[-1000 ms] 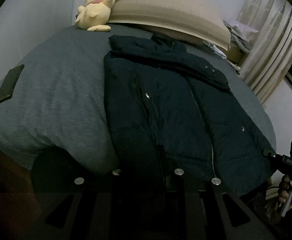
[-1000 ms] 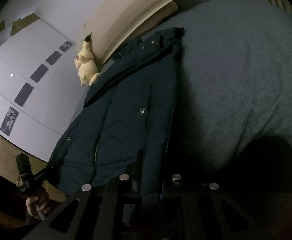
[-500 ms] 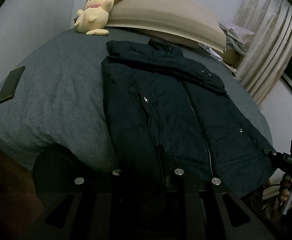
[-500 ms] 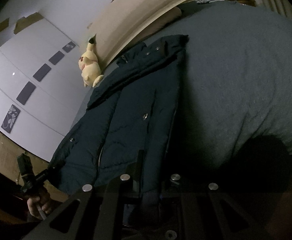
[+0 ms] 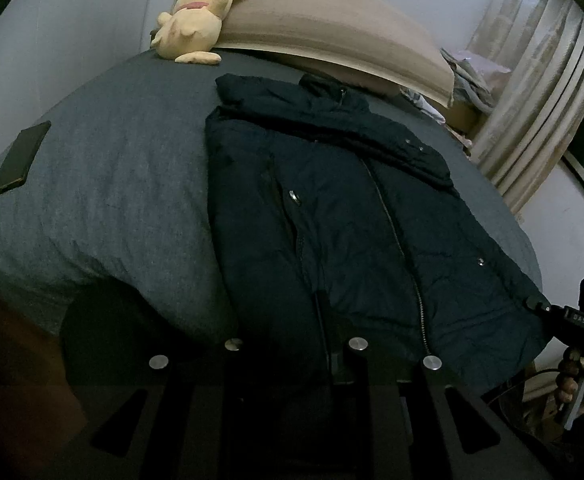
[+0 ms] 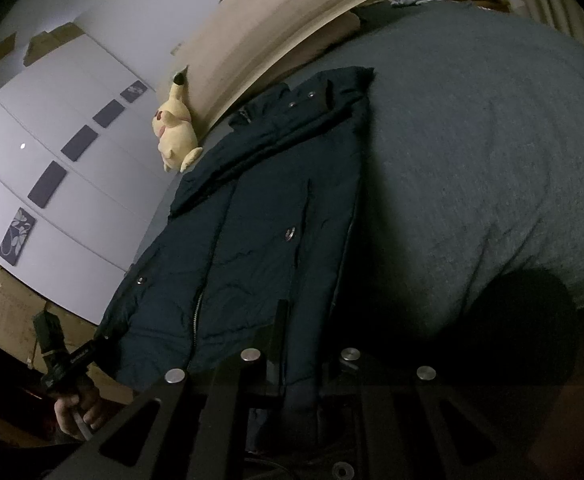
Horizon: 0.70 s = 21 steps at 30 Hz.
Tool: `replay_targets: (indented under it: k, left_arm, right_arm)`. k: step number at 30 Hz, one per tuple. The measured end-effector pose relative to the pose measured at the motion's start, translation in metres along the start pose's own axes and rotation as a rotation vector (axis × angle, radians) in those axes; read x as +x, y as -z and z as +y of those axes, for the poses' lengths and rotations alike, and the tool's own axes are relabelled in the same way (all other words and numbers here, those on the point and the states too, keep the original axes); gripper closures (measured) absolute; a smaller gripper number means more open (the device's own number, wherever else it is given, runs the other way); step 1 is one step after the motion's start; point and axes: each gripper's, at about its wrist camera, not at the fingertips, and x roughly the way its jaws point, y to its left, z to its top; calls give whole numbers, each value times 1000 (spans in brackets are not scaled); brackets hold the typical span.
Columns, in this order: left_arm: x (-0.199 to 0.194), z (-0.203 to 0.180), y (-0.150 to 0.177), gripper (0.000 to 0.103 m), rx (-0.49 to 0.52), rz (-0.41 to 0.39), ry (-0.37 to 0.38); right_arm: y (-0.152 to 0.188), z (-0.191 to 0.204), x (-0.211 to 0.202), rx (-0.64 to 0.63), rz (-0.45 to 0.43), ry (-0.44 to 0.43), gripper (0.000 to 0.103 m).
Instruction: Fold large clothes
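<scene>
A dark navy padded jacket (image 5: 343,216) lies front up on the grey bed (image 5: 104,184), sleeves folded across near the collar, hem at the near edge. It also shows in the right wrist view (image 6: 268,220). My left gripper (image 5: 295,364) is shut on the jacket's hem near its left corner. My right gripper (image 6: 299,376) is shut on the hem near the right corner. The right gripper also shows in the left wrist view (image 5: 539,306) at the hem's far right; the left gripper shows in the right wrist view (image 6: 96,344) at the hem's left.
A yellow plush toy (image 5: 196,20) leans on the beige headboard (image 5: 323,28). A dark phone (image 5: 20,158) lies on the bed's left side. Curtains (image 5: 539,92) hang at the right. A white wardrobe (image 6: 52,168) stands left of the bed.
Both cameras have shifted slightly relative to the bed. The jacket lies in the same shape, and both grippers keep hold of the hem.
</scene>
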Motion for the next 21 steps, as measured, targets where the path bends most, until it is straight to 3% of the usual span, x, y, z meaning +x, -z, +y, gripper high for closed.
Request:
replay_targets:
  k: [21]
  left_arm:
    - [-10,-12,0,84,38,-8,-31]
  right_arm:
    - [-1,2,-5,-34,15,3,93]
